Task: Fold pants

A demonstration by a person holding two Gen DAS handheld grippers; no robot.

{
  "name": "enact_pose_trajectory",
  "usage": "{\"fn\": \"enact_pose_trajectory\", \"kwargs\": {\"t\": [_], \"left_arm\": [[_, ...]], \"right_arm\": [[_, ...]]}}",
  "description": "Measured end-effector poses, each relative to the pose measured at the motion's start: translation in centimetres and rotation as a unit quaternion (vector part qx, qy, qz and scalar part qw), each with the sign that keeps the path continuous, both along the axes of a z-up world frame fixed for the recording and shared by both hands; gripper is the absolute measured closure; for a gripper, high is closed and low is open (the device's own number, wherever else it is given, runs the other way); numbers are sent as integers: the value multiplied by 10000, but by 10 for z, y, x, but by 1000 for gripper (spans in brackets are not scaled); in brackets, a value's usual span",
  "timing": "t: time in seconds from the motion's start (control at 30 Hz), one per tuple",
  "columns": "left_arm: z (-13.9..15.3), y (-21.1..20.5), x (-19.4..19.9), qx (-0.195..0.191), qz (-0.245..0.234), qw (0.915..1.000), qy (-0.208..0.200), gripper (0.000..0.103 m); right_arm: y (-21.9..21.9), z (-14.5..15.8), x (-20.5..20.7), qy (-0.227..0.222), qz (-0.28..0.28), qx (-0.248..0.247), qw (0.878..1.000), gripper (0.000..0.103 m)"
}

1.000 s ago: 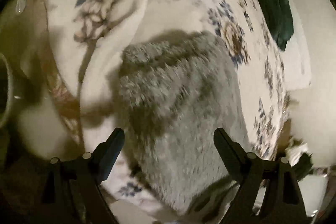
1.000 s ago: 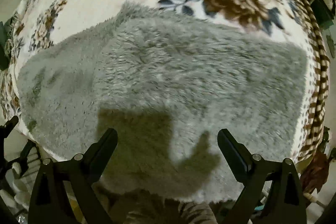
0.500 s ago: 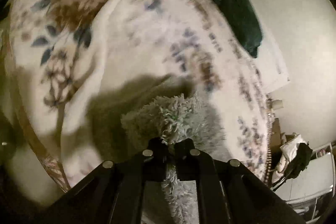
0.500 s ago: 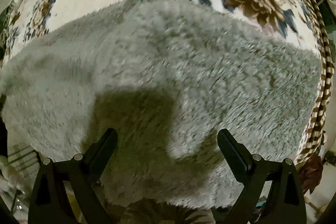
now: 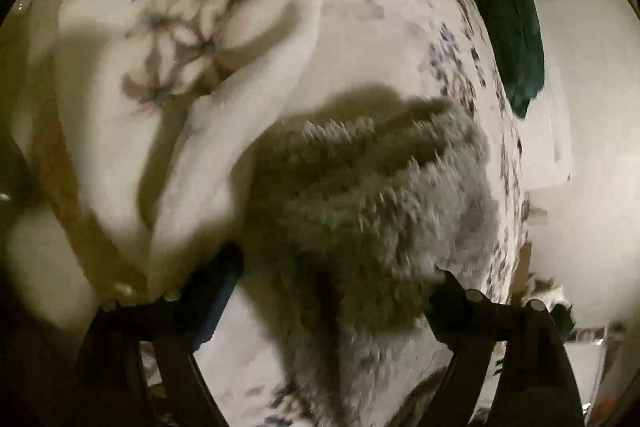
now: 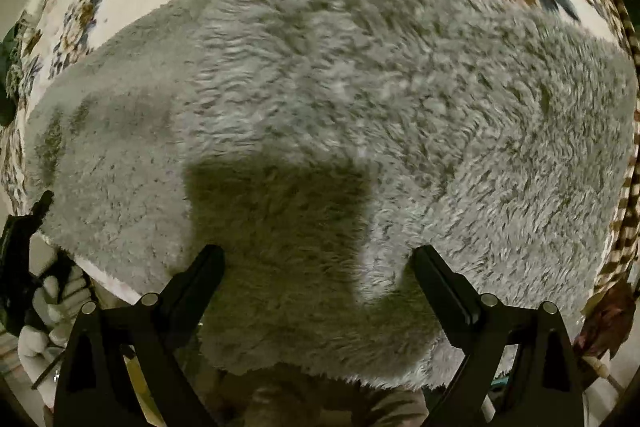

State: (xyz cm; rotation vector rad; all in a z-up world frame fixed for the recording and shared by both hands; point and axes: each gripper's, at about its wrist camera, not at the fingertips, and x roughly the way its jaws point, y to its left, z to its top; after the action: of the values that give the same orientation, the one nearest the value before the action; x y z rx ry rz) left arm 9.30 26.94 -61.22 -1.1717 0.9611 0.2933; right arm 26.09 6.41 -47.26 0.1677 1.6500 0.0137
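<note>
Partly blurred grey fleece pants, floral blanket

— What covered the bed?

— A cream plush blanket with brown and blue-grey flower prints, creased into soft ridges, with a brown-and-white striped border.

— Anything near that blanket?

— A crumpled dark green cloth lay just past its far edge, against a pale wall.

text: none legible | labels: none | brands: none | numbers: none | signs: none
</note>
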Motion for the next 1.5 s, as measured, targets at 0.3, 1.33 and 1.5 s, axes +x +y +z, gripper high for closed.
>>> {"fn": "enact_pose_trajectory", "kwargs": {"t": [0.3,1.33,1.5], "left_arm": [[13,-4,47,697,-317,9969,-198,73],[110,-490,62,2167,-5595,7994,-301,49],[143,-483,40,2413,-5395,8061,-305,15]], "right_arm": [[-42,6,6,-64,-8,22,10000,5],[-346,60,-110,-1052,-1778,-285,9780,5],[-353,65,-93,-1226,-2161,906,9644,5]]}}
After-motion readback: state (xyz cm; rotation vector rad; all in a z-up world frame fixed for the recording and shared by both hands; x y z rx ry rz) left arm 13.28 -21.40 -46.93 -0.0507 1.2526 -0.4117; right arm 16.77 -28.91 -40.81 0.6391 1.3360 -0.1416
